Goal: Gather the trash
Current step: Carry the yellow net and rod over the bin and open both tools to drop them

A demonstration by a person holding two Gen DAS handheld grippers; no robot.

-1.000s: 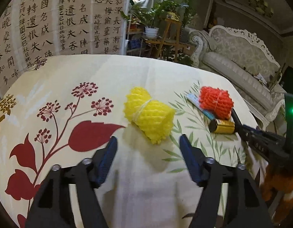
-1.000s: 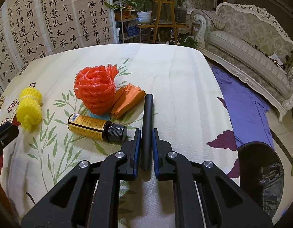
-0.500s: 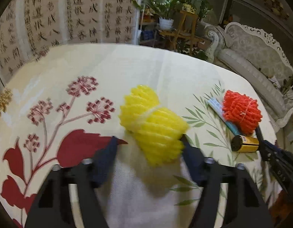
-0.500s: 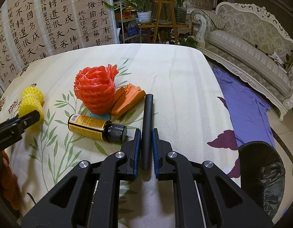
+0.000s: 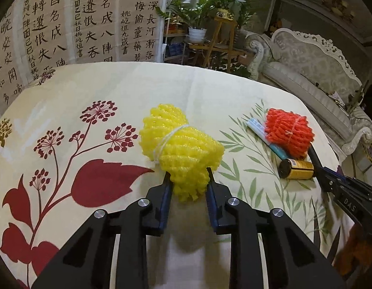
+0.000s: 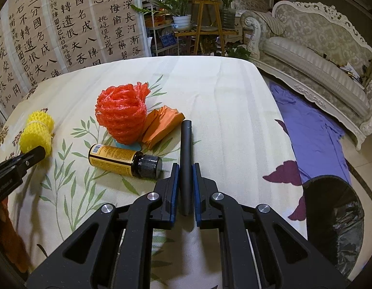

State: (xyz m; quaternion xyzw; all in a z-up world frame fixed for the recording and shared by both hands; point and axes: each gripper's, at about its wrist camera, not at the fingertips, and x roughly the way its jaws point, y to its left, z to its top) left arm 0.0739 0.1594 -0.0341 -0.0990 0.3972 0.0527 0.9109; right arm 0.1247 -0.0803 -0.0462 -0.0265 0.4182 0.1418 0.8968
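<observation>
A yellow foam fruit net (image 5: 178, 142) tied with string lies on the flowered tablecloth (image 5: 210, 91). My left gripper (image 5: 188, 175) has its jaws closing on the net's near end, and the blue pads pinch the foam in. The same net (image 6: 36, 132) shows at the far left of the right wrist view, with the left gripper (image 6: 39, 153) at it. My right gripper (image 6: 185, 168) is shut on a black stick (image 6: 186, 139) that lies flat on the cloth and points away. In the left wrist view the right gripper (image 5: 325, 173) holds that stick (image 5: 312, 153) at the right.
Left of the stick lie a red foam net (image 6: 121, 115), a crumpled orange paper (image 6: 162, 125) and a brown bottle (image 6: 116, 159) with a yellow label on its side. A blue-white tube (image 5: 258, 130) pokes out under the red net. A black lined bin (image 6: 335, 216) stands on the floor at right, past a purple cloth (image 6: 313, 134).
My left gripper has moved forward onto the yellow net and its jaws have narrowed from wide open to pinching it. The right gripper and the stick have not moved.
</observation>
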